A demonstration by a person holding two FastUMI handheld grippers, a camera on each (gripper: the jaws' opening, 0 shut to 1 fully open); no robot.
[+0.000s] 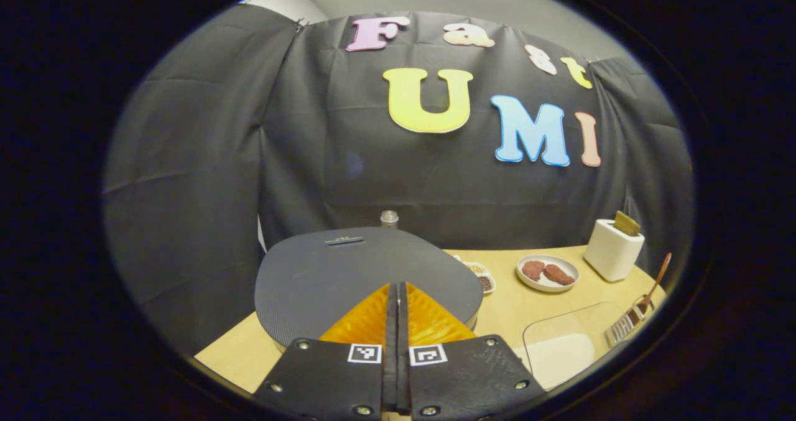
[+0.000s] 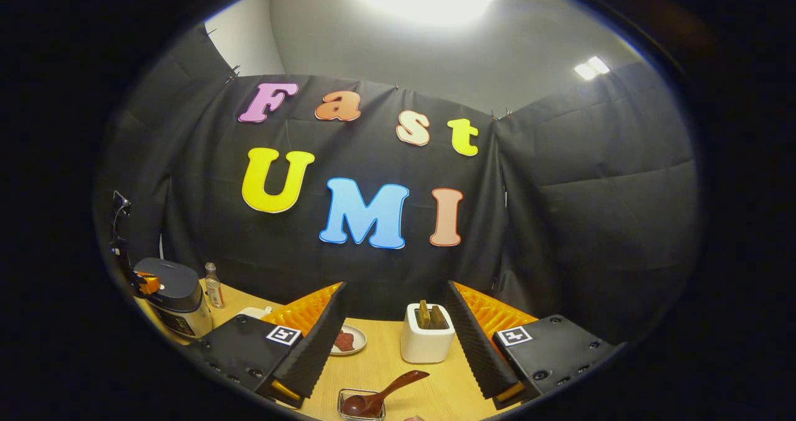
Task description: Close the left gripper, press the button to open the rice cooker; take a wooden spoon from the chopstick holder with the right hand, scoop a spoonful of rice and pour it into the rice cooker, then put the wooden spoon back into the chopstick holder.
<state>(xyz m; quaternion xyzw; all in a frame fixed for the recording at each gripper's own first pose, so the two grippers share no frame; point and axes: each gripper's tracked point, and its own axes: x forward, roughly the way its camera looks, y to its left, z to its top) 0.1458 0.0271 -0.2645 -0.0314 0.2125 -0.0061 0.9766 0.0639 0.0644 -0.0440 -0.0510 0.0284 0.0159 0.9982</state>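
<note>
Two grippers are recorded over a light wooden surface (image 1: 528,309). The left gripper (image 1: 396,296) is seen with its fingers pressed together, nothing between them, their tips over the near part of the dark grey lid of the rice cooker (image 1: 348,272); whether they touch the lid cannot be told. The lid is down. A small glass bottle (image 1: 389,218) is noted just behind the cooker, at the foot of the black cloth wall.

To the right of the cooker, a small dish of grains (image 1: 484,277) is partly hidden by the lid, and a white plate (image 1: 548,273) carrying two reddish-brown pieces lies near it. A white toaster (image 1: 614,249) with a brown slice standing in it is set well to the right. A clear board (image 1: 569,340) lies at the near right edge, and beside it a wire holder (image 1: 629,323) with the wooden spoon (image 1: 658,280) leaning out of it.

In the right gripper view, the right gripper (image 2: 398,321) is held wide apart and empty above the surface. The wooden spoon (image 2: 380,397) is seen below and between the fingers, its bowl resting in the wire holder (image 2: 360,408), handle angled up toward the right. The toaster (image 2: 426,340) stands beyond it, the plate (image 2: 349,340) to its left. Far left, the rice cooker (image 2: 173,303) is seen with the left gripper (image 2: 148,283) at its top and the bottle (image 2: 214,286) beside it.
</note>
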